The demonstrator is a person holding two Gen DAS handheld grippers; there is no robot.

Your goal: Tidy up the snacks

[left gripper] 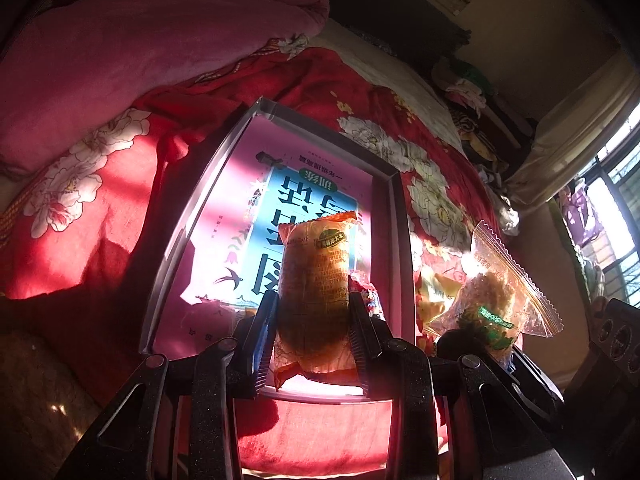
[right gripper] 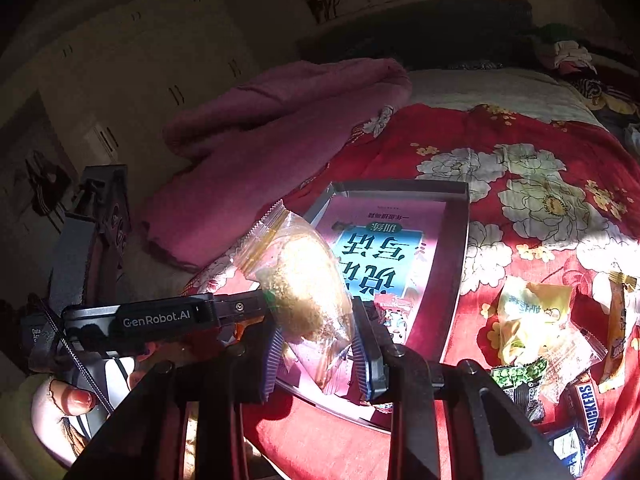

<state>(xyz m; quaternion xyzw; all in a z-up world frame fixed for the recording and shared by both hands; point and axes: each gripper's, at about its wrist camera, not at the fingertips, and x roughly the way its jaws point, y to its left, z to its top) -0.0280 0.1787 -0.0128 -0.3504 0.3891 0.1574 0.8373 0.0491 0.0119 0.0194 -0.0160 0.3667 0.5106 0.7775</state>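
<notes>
My left gripper (left gripper: 314,308) is shut on an orange-wrapped bun packet (left gripper: 313,280), held over the near end of a shallow grey tray (left gripper: 394,208) with a pink and blue book cover lying in it. My right gripper (right gripper: 316,320) is shut on a clear zigzag-edged bag of crumbly golden snack (right gripper: 300,280), hovering over the tray's (right gripper: 456,248) near left corner. In the left wrist view that clear bag (left gripper: 496,284) hangs just right of the tray. The left gripper's body (right gripper: 160,318) reaches in from the left of the right wrist view, a thumb below it.
The tray rests on a red floral quilt (right gripper: 520,184) on a bed. A loose pile of snacks lies right of the tray: a yellow packet (right gripper: 528,320), a green pea packet (right gripper: 516,376), a Snickers bar (right gripper: 588,404). A pink blanket (left gripper: 132,52) is bunched at the back left.
</notes>
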